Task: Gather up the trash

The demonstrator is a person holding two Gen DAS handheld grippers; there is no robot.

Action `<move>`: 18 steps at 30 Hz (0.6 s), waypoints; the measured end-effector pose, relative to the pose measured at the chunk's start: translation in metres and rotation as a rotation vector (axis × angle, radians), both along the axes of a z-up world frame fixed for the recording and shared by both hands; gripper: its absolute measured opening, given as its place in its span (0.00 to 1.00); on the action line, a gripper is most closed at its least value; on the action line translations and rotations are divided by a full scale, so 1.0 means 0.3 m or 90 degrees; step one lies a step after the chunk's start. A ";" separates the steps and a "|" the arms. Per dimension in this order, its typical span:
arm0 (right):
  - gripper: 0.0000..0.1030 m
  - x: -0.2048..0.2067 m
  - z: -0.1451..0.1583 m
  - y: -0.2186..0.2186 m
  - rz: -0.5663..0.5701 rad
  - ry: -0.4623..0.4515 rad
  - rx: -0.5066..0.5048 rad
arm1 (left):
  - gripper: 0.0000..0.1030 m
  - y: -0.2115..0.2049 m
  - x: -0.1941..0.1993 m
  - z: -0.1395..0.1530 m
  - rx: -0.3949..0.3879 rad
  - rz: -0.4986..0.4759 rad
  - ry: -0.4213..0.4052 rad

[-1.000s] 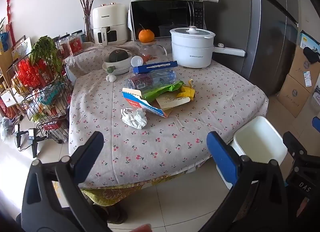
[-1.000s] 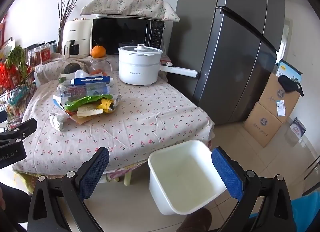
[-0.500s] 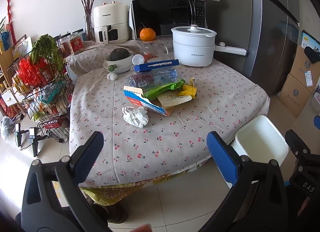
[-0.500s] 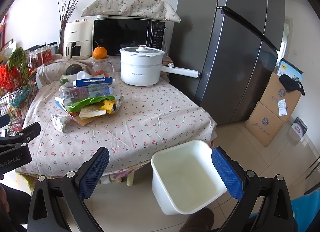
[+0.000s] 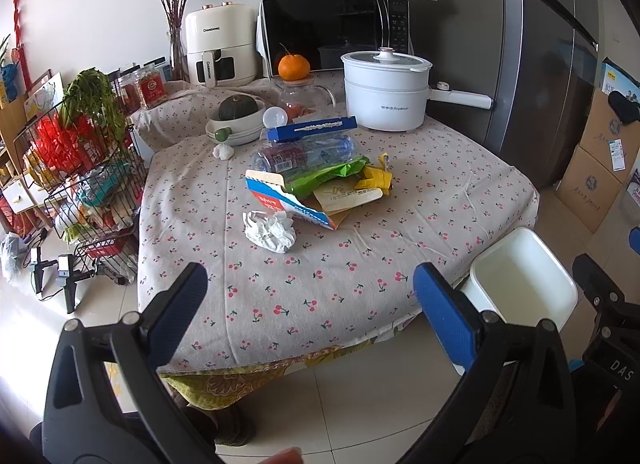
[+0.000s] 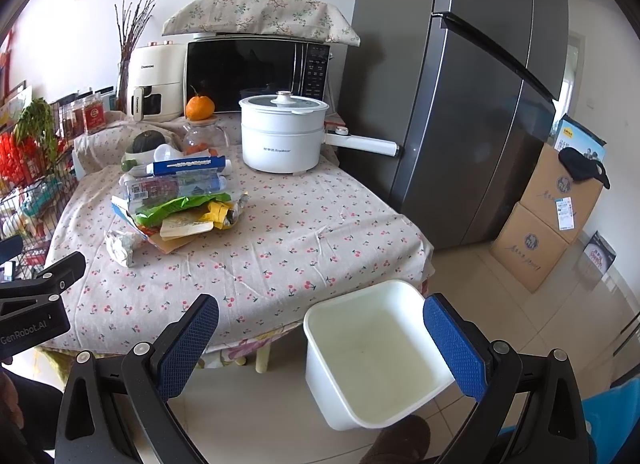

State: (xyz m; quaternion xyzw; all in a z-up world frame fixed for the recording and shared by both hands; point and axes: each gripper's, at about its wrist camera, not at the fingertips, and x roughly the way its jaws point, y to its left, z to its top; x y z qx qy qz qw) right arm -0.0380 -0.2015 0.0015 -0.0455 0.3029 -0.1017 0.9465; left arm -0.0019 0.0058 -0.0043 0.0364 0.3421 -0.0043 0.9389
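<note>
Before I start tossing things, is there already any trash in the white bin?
No, the white bin on the floor shows only its bare inside.

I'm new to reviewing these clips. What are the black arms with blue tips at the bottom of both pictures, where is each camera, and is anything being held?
There is no robot: a person carries a two-finger gripper in each hand, each with a fisheye camera looking forward along its fingers. One picture looks past the left gripper, the other past the right gripper. Both are open and hold nothing. Ahead is a table with a cherry-print cloth. On it lie a crumpled tissue, a pile of wrappers and cartons and a plastic bottle, with a white pot behind. A white bin stands on the floor beside the table.
</note>
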 end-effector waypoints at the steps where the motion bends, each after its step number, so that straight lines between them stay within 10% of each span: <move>1: 1.00 0.000 0.001 0.001 0.000 0.000 0.000 | 0.99 0.001 0.000 0.000 0.000 0.000 0.000; 18: 1.00 -0.003 0.006 0.004 0.002 -0.002 0.001 | 0.99 0.000 -0.001 -0.002 0.000 -0.001 0.000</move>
